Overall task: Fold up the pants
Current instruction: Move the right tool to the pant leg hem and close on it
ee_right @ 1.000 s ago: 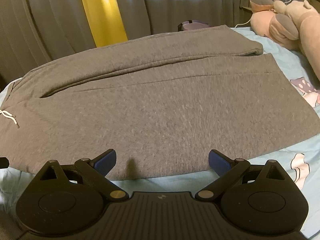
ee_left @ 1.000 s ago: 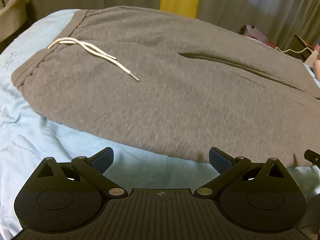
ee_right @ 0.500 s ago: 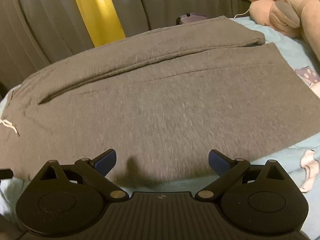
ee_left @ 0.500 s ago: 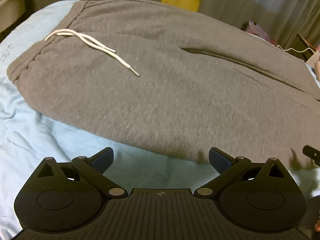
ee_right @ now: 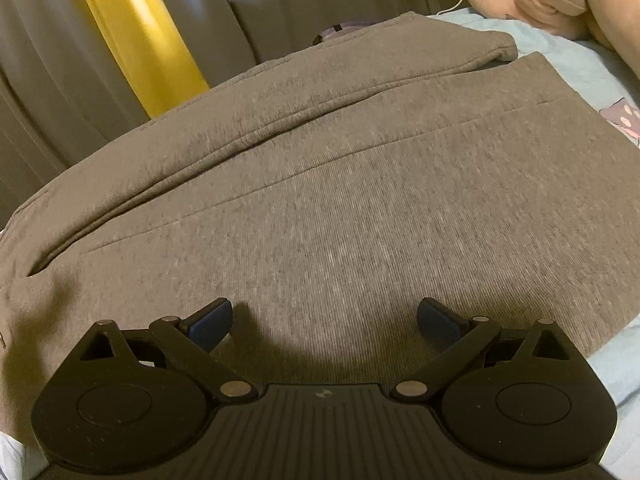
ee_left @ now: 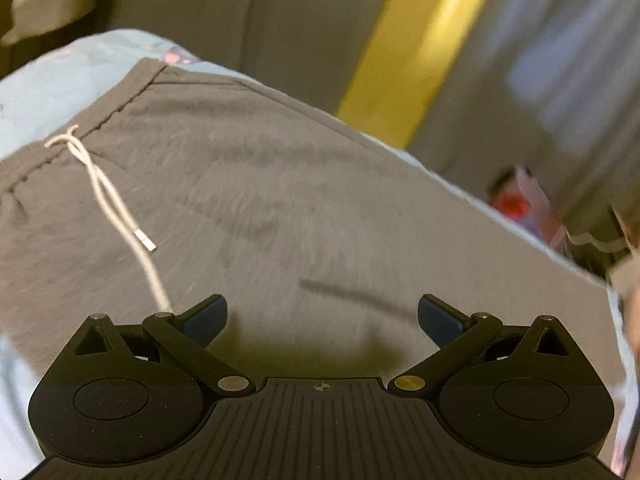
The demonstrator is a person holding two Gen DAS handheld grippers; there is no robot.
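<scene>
Both grippers have pushed in over the pants (ee_right: 340, 208) within the last second, near hem no longer in front of them; left gripper (ee_left: 322, 316) near the drawstring (ee_left: 116, 204), right gripper (ee_right: 325, 318) mid-leg; jaws wide apart, empty; pants flat on bed (ee_left: 36, 92); grab likely next

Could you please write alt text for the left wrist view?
Open left gripper poised empty above grey fleece sweatpants spread on a light blue bedsheet, their white drawstring trailing toward its left fingertip. Behind hang blurred grey-and-yellow curtains.
</scene>
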